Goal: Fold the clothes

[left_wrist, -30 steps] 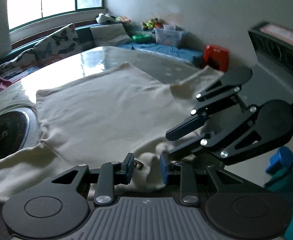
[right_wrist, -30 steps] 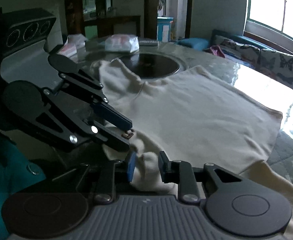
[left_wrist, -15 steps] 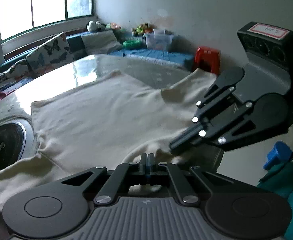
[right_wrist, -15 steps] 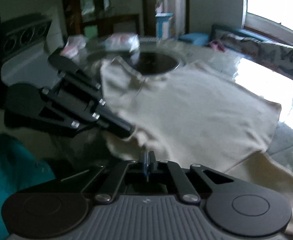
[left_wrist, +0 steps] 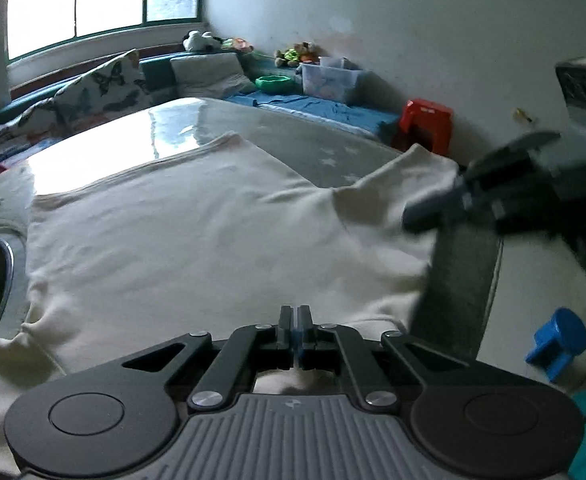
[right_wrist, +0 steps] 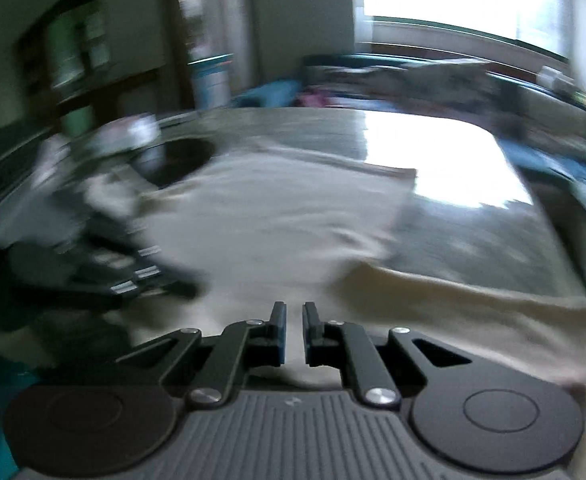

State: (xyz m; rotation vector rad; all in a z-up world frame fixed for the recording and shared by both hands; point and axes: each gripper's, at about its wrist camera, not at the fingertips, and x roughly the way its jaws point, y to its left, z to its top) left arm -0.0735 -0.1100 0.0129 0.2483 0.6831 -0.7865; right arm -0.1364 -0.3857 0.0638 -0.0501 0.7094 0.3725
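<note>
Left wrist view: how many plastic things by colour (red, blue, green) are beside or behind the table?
Red: 1, the red stool
Blue: 1, the blue stool
Green: 1, the green basin
Total: 3

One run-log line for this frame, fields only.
garment: cream top flat on table | left claw: shut on hem | right claw: slightly open, blurred

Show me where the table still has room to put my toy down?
The table is bare beyond the cream shirt: the shiny patch toward the window side, and the star-patterned patch between the shirt's far edge and its raised sleeve. It is crowded near the edge, where the left gripper and right gripper work.
</note>
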